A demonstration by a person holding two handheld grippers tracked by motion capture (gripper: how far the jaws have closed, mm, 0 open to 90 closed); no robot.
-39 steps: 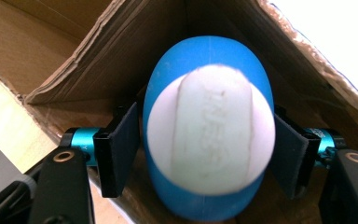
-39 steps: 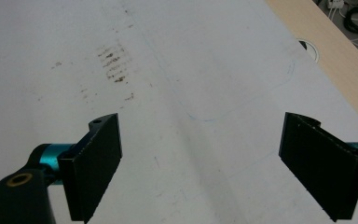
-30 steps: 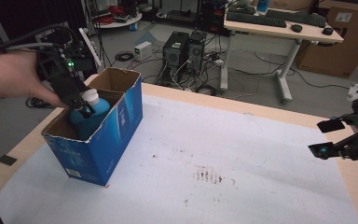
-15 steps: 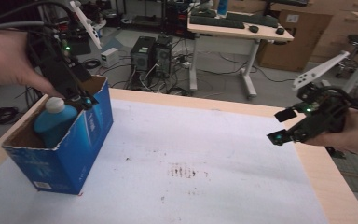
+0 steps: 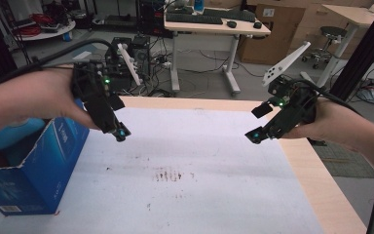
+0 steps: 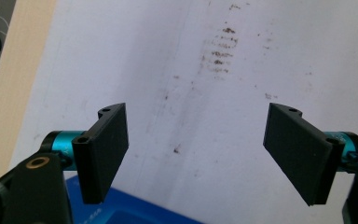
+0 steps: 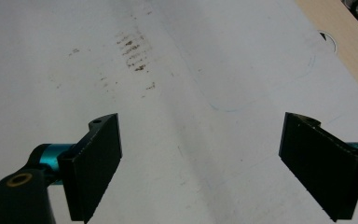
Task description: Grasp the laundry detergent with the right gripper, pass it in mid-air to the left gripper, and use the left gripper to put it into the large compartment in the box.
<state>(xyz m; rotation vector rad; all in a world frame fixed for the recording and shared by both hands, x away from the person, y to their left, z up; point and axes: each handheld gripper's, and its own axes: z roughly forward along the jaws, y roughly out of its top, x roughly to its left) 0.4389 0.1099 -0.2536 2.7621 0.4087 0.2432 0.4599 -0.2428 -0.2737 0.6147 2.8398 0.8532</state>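
Blue box (image 5: 34,165), label unreadable, grippers spread

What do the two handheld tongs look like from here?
Both the left tongs and the right tongs are black, with flat rectangular black pads on teal stubs, a brass-ringed hole, small green lights and trailing black cables. A white perforated plate tops the right one. Forearms are bare.

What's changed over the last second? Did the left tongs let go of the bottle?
Yes. The left tongs released the blue bottle, left it in the blue box, and lifted out over the white table, jaws open. The right tongs moved inward over the table, open and empty as before. The bottle remains inside the box.
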